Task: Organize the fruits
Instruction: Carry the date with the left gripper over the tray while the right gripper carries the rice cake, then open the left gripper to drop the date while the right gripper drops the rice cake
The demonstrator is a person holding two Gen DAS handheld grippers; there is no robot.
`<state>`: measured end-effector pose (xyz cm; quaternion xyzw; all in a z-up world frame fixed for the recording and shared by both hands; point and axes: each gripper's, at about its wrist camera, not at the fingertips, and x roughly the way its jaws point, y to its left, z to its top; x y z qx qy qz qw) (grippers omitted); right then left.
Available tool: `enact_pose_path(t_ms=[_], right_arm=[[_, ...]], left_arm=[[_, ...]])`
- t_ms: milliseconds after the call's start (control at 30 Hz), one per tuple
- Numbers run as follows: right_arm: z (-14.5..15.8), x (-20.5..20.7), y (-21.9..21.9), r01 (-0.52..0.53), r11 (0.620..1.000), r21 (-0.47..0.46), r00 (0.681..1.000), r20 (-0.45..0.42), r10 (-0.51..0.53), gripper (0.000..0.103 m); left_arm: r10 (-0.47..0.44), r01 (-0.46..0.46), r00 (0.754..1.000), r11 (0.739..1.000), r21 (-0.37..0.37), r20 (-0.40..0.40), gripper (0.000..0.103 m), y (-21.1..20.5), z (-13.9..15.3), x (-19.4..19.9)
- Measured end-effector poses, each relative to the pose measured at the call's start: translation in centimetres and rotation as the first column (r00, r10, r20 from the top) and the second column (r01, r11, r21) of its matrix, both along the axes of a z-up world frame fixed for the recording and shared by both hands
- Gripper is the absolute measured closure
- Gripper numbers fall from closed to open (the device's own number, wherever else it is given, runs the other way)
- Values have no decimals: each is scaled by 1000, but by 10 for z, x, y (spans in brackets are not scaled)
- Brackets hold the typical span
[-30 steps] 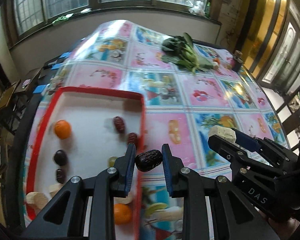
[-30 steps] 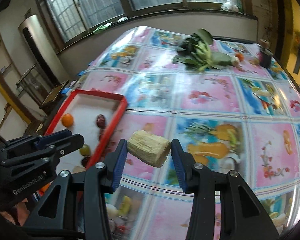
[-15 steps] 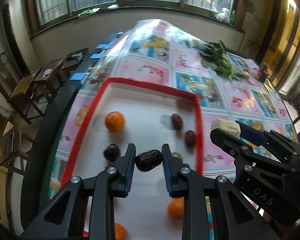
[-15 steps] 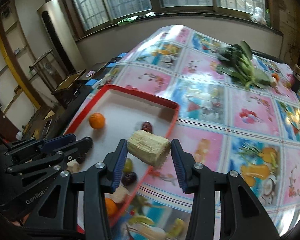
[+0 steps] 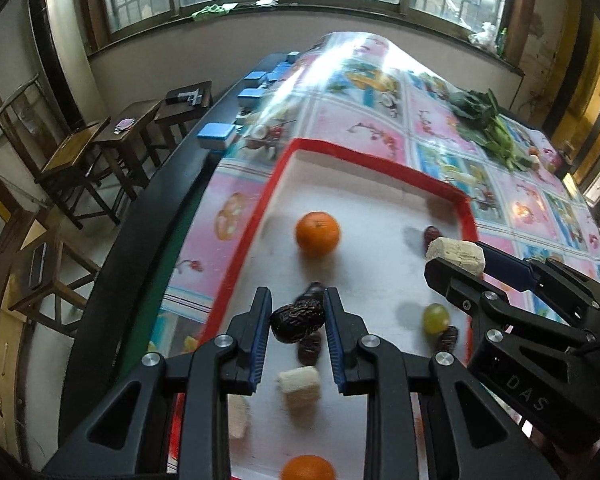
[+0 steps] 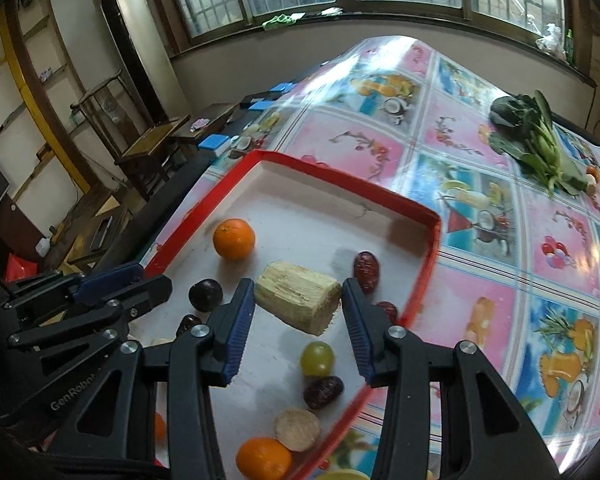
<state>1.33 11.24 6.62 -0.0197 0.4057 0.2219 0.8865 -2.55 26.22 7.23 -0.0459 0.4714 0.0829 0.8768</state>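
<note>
Both my loads have swung from over the bench to over the red tray (image 6: 432,248): my left gripper (image 5: 296,320) pinches a dried date (image 5: 296,321), my right gripper (image 6: 297,300) clamps the sugarcane piece (image 6: 297,297). I judge release comes next.

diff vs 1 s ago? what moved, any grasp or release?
Both grippers carried their loads from above the tablecloth to above the red-rimmed tray. The left gripper keeps its dried date, the right gripper its sugarcane piece. Nothing grasped or released. The fruit in the tray and the greens have not moved.
</note>
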Motion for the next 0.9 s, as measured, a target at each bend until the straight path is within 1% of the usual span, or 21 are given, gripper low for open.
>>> enact_pose_path(t_ms=[200,267,600,667,700,767,833,900], right_arm=[[-13,7,18,-16,999,-33,1000,-27,15,56],[-18,7,23,-18,999,-50,999,-32,17,56],[-36,9,33,-11,995,-101,997,-72,4,55],[-39,10,33,-8,994,-105,997,-77,-1,52],[-39,10,32,4,994,-111,997,-74,-13,49],[-41,12,29,17,994,-112,996,-86,-26,44],[-44,15,25,33,992,-120,994,-96,-45,34],[-46,16,20,53,992,-116,993,-102,-65,30]], left_arm=[[13,-13,1000,1000,8,-25,77,16,-13,3],[14,-14,1000,1000,-12,-28,77,21,-19,3],[-8,7,999,1000,-19,-52,75,25,-36,2],[-8,7,998,1000,-21,-55,67,26,-39,2],[-2,1,999,1000,-22,-51,65,27,-40,1],[-3,2,999,1000,-23,-43,65,27,-41,1],[-6,6,999,1000,-12,-45,65,26,-42,1],[-7,7,999,1000,-7,-42,63,25,-41,1]])
